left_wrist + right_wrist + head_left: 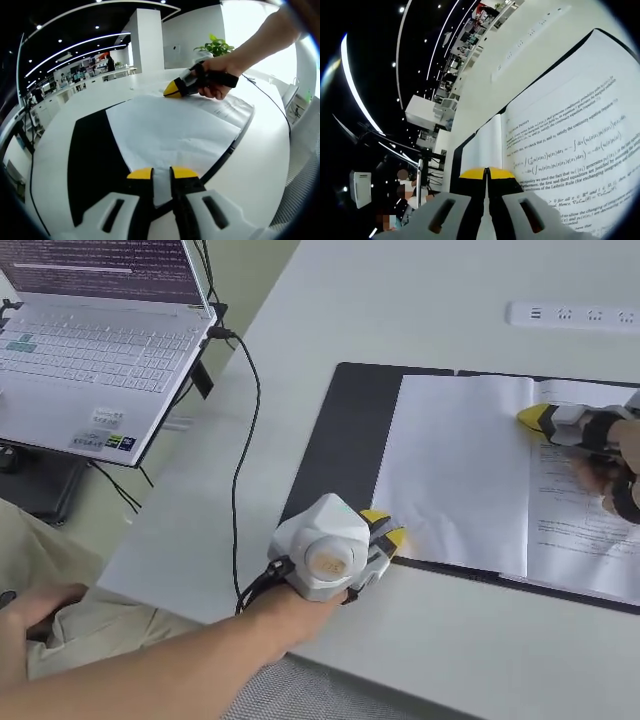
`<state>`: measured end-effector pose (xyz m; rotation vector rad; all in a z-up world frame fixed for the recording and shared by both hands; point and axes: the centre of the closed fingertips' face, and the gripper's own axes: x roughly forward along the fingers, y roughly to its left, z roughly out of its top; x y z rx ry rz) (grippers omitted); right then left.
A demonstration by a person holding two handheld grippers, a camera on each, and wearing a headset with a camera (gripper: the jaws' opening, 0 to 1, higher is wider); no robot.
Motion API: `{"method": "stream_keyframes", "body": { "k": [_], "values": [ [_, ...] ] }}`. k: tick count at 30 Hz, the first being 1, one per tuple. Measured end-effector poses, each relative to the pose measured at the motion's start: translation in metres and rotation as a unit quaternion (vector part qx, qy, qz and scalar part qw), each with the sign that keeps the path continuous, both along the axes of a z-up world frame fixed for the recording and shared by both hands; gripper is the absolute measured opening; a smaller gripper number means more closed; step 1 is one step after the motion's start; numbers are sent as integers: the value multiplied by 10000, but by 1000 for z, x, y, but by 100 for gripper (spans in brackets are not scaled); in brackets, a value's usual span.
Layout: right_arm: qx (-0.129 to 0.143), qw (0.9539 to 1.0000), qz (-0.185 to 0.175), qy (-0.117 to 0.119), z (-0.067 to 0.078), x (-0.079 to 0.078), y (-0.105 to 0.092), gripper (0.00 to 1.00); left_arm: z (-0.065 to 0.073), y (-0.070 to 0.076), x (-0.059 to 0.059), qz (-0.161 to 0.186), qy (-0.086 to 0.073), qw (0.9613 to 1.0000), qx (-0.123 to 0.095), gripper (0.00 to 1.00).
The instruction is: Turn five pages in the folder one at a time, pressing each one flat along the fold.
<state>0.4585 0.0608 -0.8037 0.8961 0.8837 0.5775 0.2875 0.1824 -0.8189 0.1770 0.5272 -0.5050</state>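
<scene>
Centrally, on a broad white desk (420,300), an open flat black folder (345,430), left cover bare and dark. Across the middle of it, a blank white sheet of paper (460,470), turned over to the left side and lying nearly flat. Right of the fold, a white page printed with lines of mathematical text (580,530), sharp and readable in the right gripper view (570,140).

At the near left corner of the blank sheet, right by the folder's near edge, the left tool (388,528), white-bodied with yellow tips, held in a hand, bare forearm reaching in from the lower left. In the left gripper view (161,173), the two tips slightly apart, a narrow strip of white showing in the gap. Cannot tell whether touching the corner of the sheet.

Toward the far end of the fold, the right tool (532,418), yellow tips drawn tight together with nothing between them (487,173), set against the line where blank sheet meets printed page. Visible too from the left gripper view, far across the sheet (172,89), in a hand wearing a black strap.

Off to the far left, an open white laptop (100,340) with a lit screen. Beside it, a thin black cable (240,440) trailing along the desk's edge toward the left tool. At the far right of the desk, a long white power strip (575,315).
</scene>
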Motion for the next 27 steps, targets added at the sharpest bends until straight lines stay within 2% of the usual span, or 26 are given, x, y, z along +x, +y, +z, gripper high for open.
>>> {"method": "stream_keyframes", "body": {
  "k": [18, 27],
  "values": [
    [68, 9998, 182, 22, 1, -30, -3, 0, 0, 0, 0, 3, -12, 10000, -13, 11],
    [185, 9995, 256, 43, 2, -44, -4, 0, 0, 0, 0, 1, -17, 10000, -4, 11]
  ]
}}
